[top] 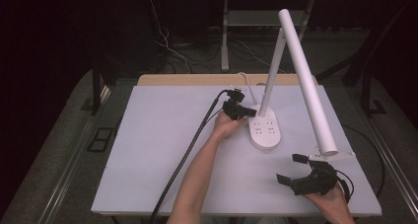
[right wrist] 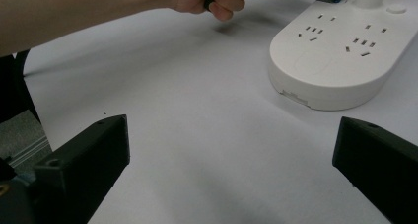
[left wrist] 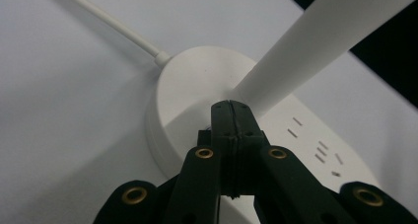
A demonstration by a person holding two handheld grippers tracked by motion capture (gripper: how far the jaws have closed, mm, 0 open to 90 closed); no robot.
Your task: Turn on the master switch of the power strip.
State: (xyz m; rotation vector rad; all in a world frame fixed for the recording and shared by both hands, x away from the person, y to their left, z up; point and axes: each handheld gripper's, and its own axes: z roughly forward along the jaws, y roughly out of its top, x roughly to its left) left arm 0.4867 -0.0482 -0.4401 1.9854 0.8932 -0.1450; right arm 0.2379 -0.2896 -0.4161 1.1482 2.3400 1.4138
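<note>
The white desk lamp stands right of centre on the table, its oval base carrying sockets, its stem rising to a long tilted tube; the left tongs, jaws pressed together, meet the base at the stem's foot; the right tongs gape apart near the front edge; cables cross the dark floor behind.

I count one white lamp on my table, its one base carrying four socket groups, and my two grippers, left and right, beside that base.
</note>
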